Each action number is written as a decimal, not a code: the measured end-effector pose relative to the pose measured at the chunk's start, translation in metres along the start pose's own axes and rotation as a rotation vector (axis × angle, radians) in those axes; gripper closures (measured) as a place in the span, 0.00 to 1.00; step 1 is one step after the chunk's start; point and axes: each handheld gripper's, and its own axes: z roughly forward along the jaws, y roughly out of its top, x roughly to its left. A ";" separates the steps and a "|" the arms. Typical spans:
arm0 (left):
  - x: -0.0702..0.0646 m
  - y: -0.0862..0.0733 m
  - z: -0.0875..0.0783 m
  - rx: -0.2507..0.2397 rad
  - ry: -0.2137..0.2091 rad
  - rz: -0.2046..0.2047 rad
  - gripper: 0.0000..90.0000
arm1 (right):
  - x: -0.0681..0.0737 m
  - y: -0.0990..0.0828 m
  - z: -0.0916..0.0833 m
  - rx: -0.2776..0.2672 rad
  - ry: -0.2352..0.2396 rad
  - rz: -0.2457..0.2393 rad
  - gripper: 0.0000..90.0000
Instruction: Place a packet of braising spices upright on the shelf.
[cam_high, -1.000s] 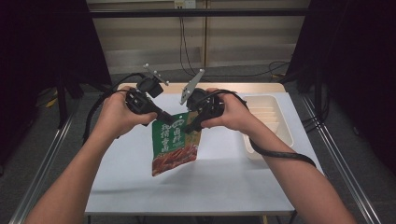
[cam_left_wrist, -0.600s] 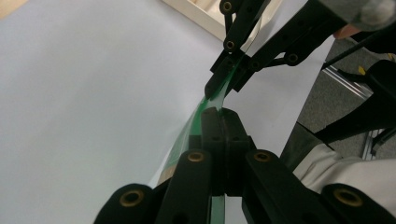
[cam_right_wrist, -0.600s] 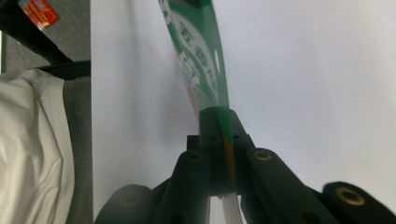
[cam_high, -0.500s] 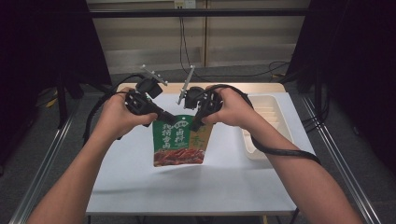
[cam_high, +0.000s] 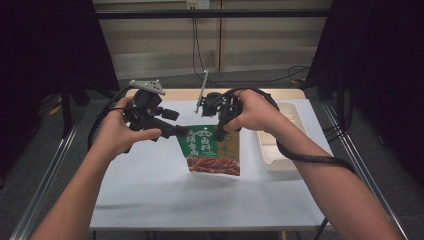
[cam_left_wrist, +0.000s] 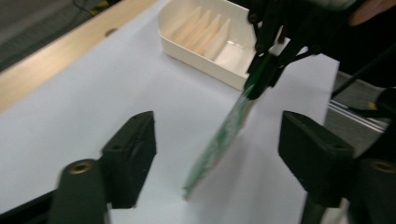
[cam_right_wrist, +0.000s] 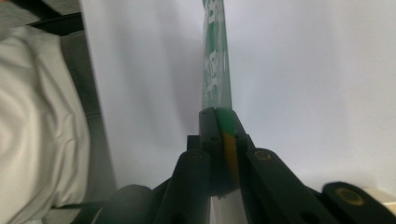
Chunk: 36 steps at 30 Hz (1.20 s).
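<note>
Now, mid-frame in the high view — a green snack pouch (cam_high: 212, 151) hangs above the white desk (cam_high: 150, 195), its red-printed lower end tilted toward the bottom right. The right gripper (cam_high: 220, 131) pinches the pouch at its top edge; in the right gripper view the two black jaws stand pressed together on the pouch (cam_right_wrist: 215, 70), seen edge-on, with green and yellow foil caught between the pads. The left gripper (cam_high: 181, 133) sits just left of the pouch's upper corner. Its jaws have just been opening — in the left gripper view they stand spread, the pouch (cam_left_wrist: 219, 140) edge-on between them and touching neither pad. In that same view the right gripper (cam_left_wrist: 261, 84) clamps the pouch's far top end. A white divided tray (cam_high: 295, 112) rests on the desk at the right of the high view, just beside the right hand (cam_high: 252, 112). The left hand (cam_high: 117, 132) holds its gripper at centre left.
</note>
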 end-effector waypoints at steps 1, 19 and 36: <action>0.001 -0.002 0.000 -0.004 0.015 0.018 0.29 | 0.000 0.000 0.000 0.000 0.000 0.000 1.00; 0.022 -0.071 0.034 0.060 0.161 -0.128 0.06 | -0.015 -0.024 -0.017 0.003 0.002 0.059 1.00; 0.028 -0.125 0.070 0.106 0.165 -0.187 0.03 | -0.031 -0.043 -0.029 0.011 -0.033 0.097 1.00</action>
